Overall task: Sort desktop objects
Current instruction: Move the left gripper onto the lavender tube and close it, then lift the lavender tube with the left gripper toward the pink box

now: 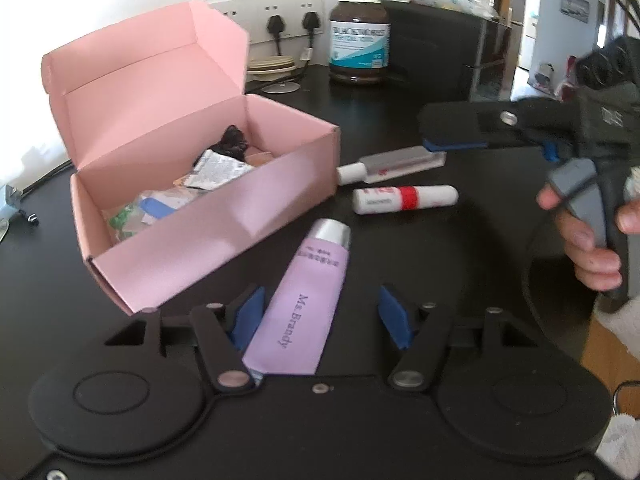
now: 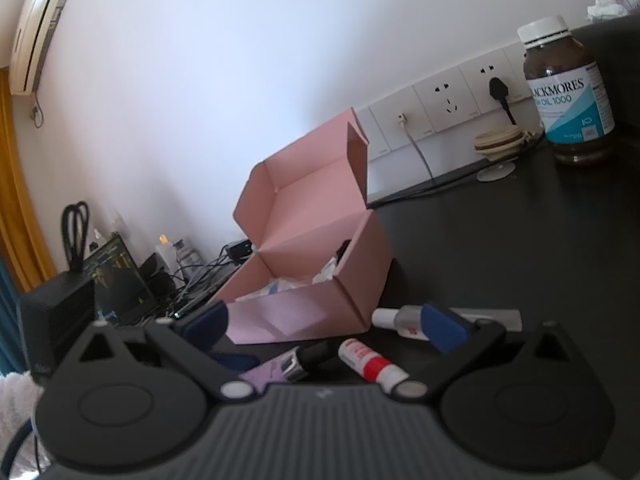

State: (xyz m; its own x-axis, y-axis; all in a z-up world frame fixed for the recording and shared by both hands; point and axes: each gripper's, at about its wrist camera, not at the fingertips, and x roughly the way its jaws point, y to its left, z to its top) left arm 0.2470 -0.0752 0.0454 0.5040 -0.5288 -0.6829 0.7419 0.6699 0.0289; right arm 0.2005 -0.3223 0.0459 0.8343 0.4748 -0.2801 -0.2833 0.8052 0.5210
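A lilac tube point(image 1: 304, 304) marked "Ms.Brandy" lies on the black desk between the fingers of my open left gripper point(image 1: 320, 314); its left pad is close to the tube and the right pad stands apart. An open pink box point(image 1: 200, 208) holding several small packets sits to the left. A white tube with a red band point(image 1: 404, 198) and a grey white-capped tube point(image 1: 392, 164) lie beside the box. My right gripper point(image 2: 326, 324) is open and hovers above these two tubes, the red-banded tube point(image 2: 372, 364) and the grey tube point(image 2: 404, 318) below it. A hand holds the right gripper point(image 1: 440, 136).
A brown supplement bottle point(image 1: 360, 36) stands at the back by wall sockets point(image 1: 276, 12) with plugged cables. A stack of round coasters point(image 1: 272, 66) and a black case point(image 1: 440, 48) sit near it. A laptop point(image 2: 116, 276) and cables lie beyond the pink box point(image 2: 312, 280).
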